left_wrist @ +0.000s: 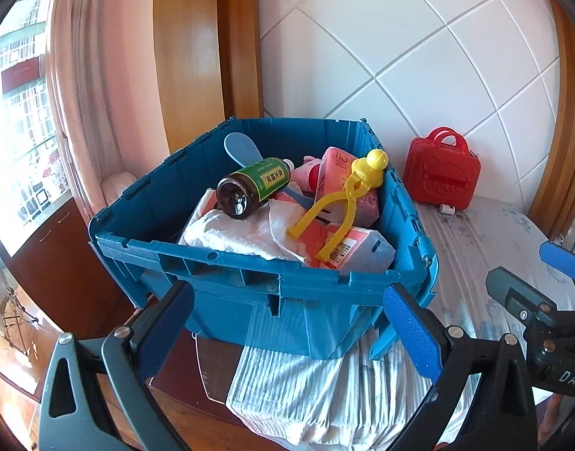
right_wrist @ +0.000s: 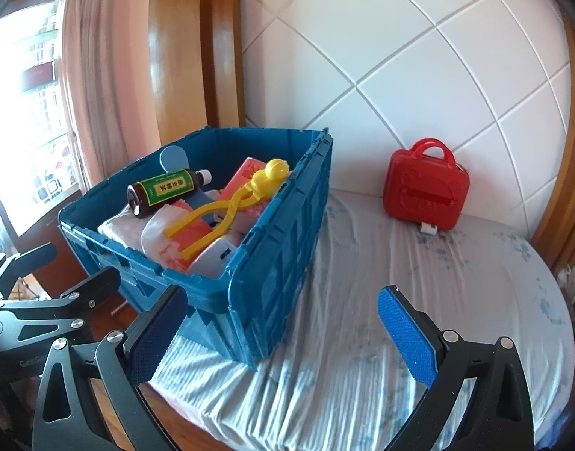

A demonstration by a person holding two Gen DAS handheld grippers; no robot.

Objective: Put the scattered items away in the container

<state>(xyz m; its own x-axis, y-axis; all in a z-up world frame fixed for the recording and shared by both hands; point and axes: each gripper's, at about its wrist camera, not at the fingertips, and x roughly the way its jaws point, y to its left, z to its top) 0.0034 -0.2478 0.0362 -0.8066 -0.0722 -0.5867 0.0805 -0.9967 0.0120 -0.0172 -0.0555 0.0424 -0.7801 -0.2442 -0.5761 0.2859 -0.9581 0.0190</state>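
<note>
The red toy suitcase (right_wrist: 425, 192) stands upright against the tiled headboard at the bed's far edge, ahead and slightly right of the right gripper (right_wrist: 283, 332), the nearer one; both grippers' fingers gape wide, empty, beside the blue crate (right_wrist: 283, 263).

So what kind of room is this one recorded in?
Probably a bedroom: a bed with a printed sheet, a white padded headboard framed in wood, and a pink curtain by a window.

Blue crate (left_wrist: 220, 274) w/ brown bottle (left_wrist: 251, 188), yellow tongs (left_wrist: 347, 203), red case (left_wrist: 441, 173) beside, left hand-held gripper (left_wrist: 287, 323) spread wide
</note>
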